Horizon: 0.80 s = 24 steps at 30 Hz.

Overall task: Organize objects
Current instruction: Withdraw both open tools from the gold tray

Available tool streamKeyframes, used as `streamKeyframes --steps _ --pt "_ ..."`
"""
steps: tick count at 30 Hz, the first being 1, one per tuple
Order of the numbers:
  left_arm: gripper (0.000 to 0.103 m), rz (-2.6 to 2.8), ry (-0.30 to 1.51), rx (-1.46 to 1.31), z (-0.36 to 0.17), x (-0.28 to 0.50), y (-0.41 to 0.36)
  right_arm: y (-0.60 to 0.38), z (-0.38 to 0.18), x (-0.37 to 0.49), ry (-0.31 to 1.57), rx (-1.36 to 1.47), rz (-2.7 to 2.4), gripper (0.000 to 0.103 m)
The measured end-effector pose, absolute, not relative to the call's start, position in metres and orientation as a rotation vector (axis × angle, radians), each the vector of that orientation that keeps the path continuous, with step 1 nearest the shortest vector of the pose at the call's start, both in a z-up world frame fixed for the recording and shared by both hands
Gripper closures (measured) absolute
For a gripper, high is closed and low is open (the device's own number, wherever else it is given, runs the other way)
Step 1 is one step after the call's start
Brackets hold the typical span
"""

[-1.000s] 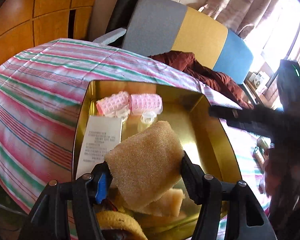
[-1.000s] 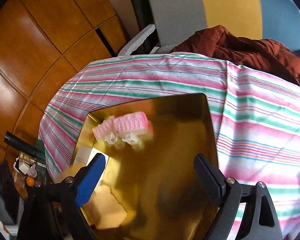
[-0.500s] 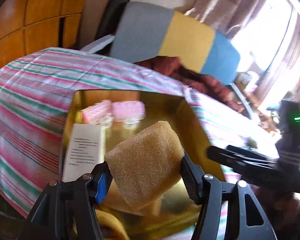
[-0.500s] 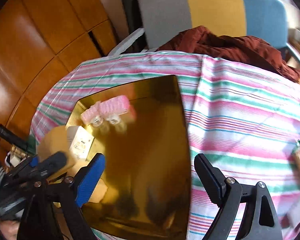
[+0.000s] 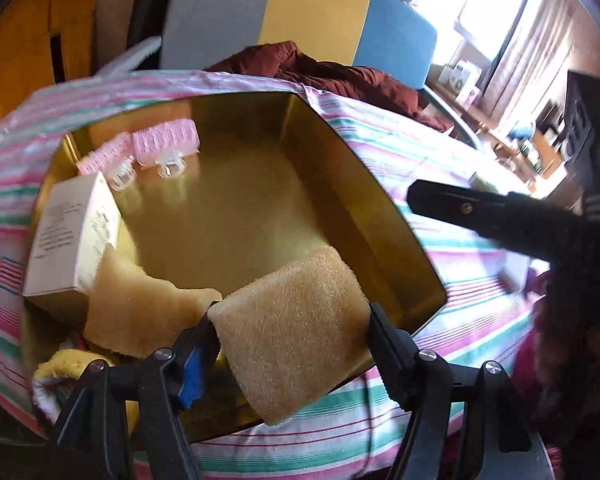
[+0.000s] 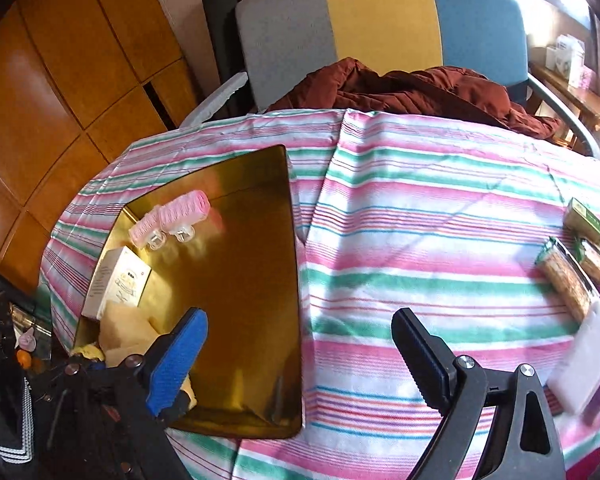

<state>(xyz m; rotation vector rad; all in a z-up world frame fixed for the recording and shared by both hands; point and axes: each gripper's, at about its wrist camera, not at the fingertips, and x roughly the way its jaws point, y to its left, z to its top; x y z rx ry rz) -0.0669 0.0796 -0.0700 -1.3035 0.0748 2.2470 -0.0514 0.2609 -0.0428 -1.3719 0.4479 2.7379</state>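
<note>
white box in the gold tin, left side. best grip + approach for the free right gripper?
White box lies flat by the gold tin's left wall, a sponge piece against its near end. Probably come from above with the open right gripper, fingers across the short width at its far half, clear of the wall.

The sponge clamped between the left gripper's fingers now hangs over the gold tray's near right corner rather than its middle. The right gripper has swung right: striped cloth fills the gap between its fingers, and snack packets appear beyond the right finger.
</note>
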Motion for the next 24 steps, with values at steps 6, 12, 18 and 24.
streamKeyframes --steps 6,12,18,24 --pt "0.02 2.237 0.01 -1.274 -0.056 -0.058 0.073 0.267 -0.046 -0.04 0.484 -1.358 2.737 0.008" --pt "0.019 2.316 -0.008 -1.243 -0.04 -0.054 0.065 0.267 -0.045 -0.029 0.478 -1.329 2.743 0.005" --pt "0.019 2.494 0.016 -1.203 -0.025 -0.05 0.051 0.258 -0.042 -0.019 0.39 -1.3 2.765 0.001" --pt "0.019 2.62 0.102 -1.161 -0.019 -0.047 0.042 0.235 -0.037 -0.011 0.221 -1.272 2.809 0.0"
